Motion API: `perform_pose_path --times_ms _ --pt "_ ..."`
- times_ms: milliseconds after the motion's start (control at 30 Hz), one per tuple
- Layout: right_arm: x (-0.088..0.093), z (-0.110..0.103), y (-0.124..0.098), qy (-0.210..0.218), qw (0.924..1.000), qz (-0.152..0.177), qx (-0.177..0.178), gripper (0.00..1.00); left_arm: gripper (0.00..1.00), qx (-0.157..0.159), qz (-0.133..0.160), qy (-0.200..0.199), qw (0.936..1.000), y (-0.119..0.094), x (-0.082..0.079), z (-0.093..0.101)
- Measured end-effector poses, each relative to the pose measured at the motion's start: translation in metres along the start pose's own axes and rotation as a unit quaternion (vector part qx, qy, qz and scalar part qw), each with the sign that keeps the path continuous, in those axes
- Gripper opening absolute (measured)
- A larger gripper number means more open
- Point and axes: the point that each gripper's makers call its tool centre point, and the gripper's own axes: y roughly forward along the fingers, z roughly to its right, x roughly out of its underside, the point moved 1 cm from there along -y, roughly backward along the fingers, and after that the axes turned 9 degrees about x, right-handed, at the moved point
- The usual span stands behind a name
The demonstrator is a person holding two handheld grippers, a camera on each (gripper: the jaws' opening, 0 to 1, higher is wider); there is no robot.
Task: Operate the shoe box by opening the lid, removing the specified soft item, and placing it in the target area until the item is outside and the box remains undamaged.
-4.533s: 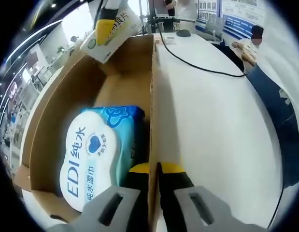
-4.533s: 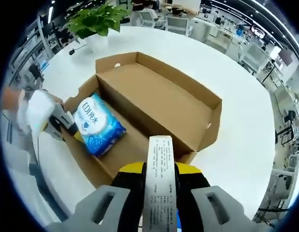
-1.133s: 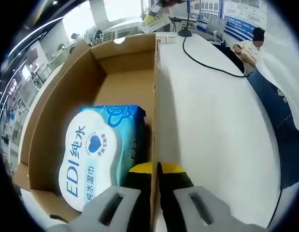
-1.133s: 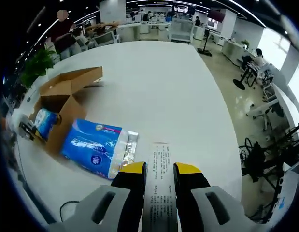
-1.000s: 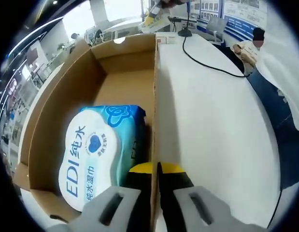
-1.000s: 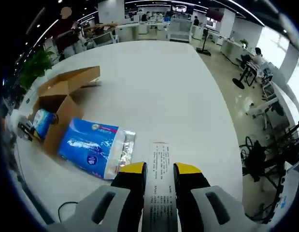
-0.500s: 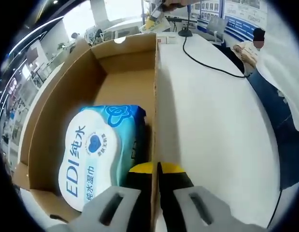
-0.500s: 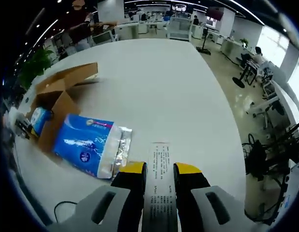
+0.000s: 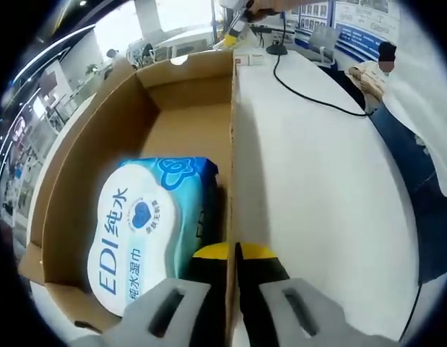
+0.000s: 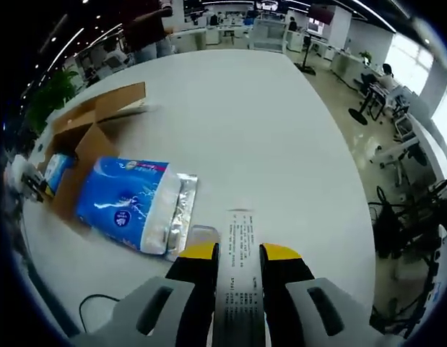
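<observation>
1. The shoe box (image 9: 136, 137) is open, and a pack of wet wipes (image 9: 147, 224) with "EDI" on its label lies flat on the box floor, pushed up against the side wall nearest the left gripper (image 9: 232, 254).
2. That left gripper is clamped right on the box: its yellow-tipped jaws sit on either side of the cardboard wall, one inside next to the wipes and one outside over the white table (image 9: 317, 202).
3. In the right gripper view the box (image 10: 82, 134) sits off toward the left edge, lid flap folded out, with the wipes (image 10: 55, 173) peeking out of it.
4. Just beside the box on the table (image 10: 266, 123) lies a blue packet (image 10: 133, 206) with a silvery end, outside the box and touching or nearly touching its corner.
5. The right gripper (image 10: 237, 254) is closed on a narrow white printed pack (image 10: 237, 278), held above the table on the far side of the blue packet from the box.
6. A black cable (image 9: 310, 94) trails across the table beyond the box.
</observation>
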Motion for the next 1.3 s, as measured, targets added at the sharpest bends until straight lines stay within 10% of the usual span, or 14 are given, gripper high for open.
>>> perform_pose_path --times_ms 1300 --pt "0.032 -0.002 0.005 0.003 0.9988 -0.049 0.001 0.21 0.01 -0.001 -0.002 -0.006 1.0000 0.000 -0.002 -0.002"
